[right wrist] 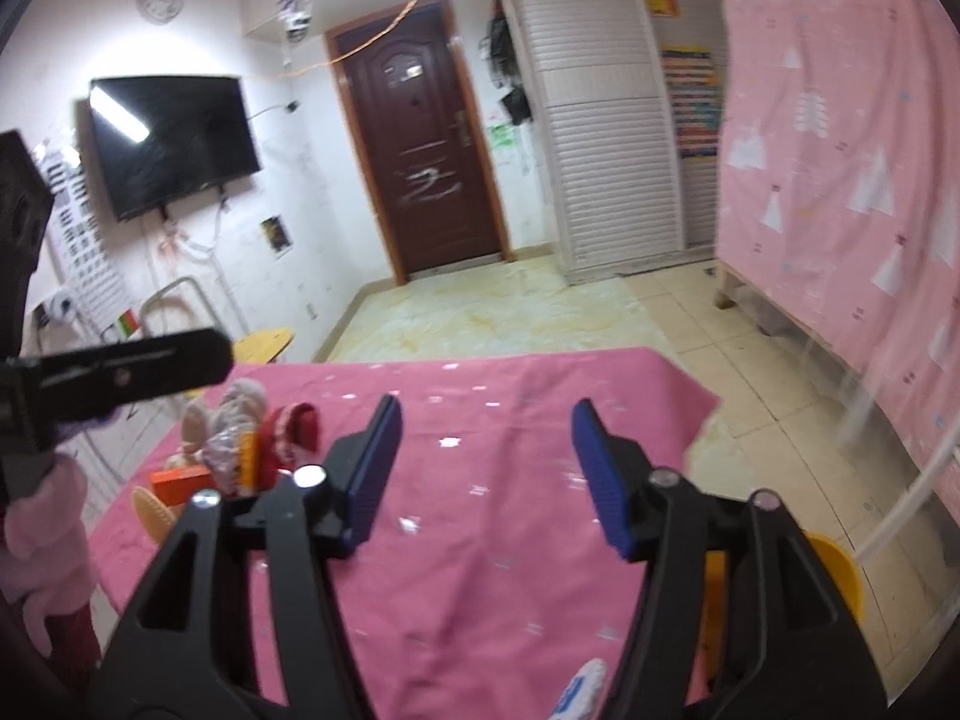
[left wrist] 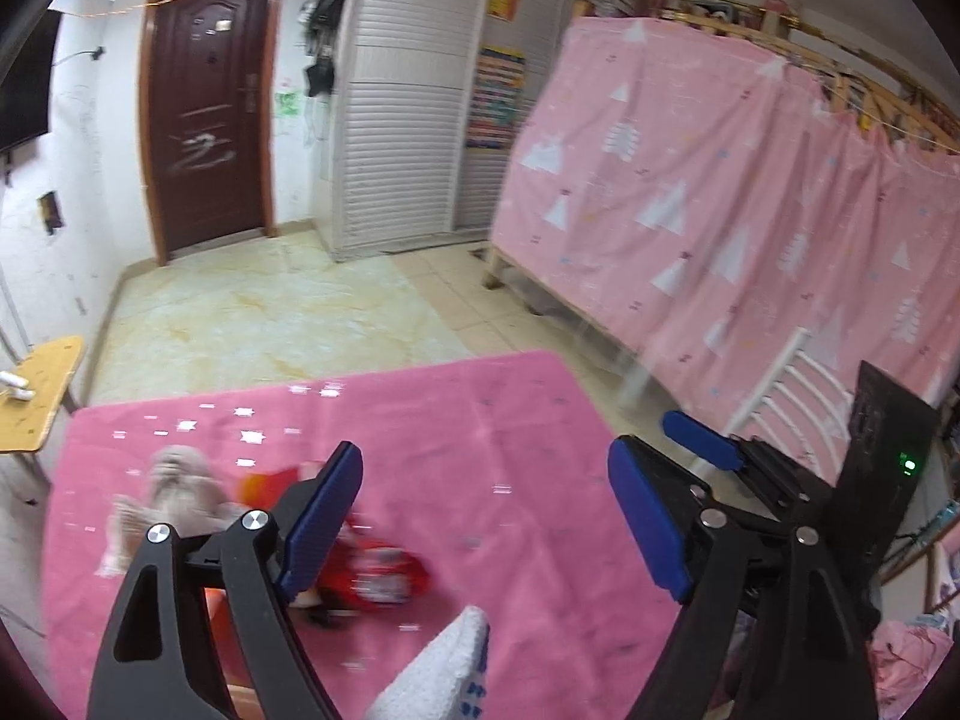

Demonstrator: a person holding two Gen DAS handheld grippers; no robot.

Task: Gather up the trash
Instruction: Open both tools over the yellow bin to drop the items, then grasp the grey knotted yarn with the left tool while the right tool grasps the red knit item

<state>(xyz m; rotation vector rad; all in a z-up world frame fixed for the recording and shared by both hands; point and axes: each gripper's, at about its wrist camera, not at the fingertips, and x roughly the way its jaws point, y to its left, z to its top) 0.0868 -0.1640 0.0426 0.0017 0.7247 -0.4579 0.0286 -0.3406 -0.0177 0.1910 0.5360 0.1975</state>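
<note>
I see the table under a pink star-print cloth [left wrist: 492,420], its far edge running across both views with bare tiled floor [left wrist: 270,312] beyond it, open all the way to the dark brown door [left wrist: 207,102]. On the right the cloth's corner ends near a pink curtain [left wrist: 750,192] hung over a wooden bed frame, with a strip of floor between them. A white chair back [left wrist: 786,396] stands just beside that right edge. A small yellow wooden table [left wrist: 42,384] sits off the left edge.

My left gripper [left wrist: 486,516] hangs over the middle of the cloth, tilted downward, blue pads spread wide with nothing between them. My right gripper [right wrist: 486,474] points the same way over the cloth's right half, its pads also apart and empty. In the left wrist view, the right gripper's blue fingertip shows at the right.

The trash sits in a cluster at the left side of the cloth: red wrappers [left wrist: 372,576] just behind my left finger, an orange box [right wrist: 180,480], and a pale plush toy [left wrist: 174,492] beside them. All are blurred. A yellow bin rim [right wrist: 840,576] shows low on the right, off the table's edge.
</note>
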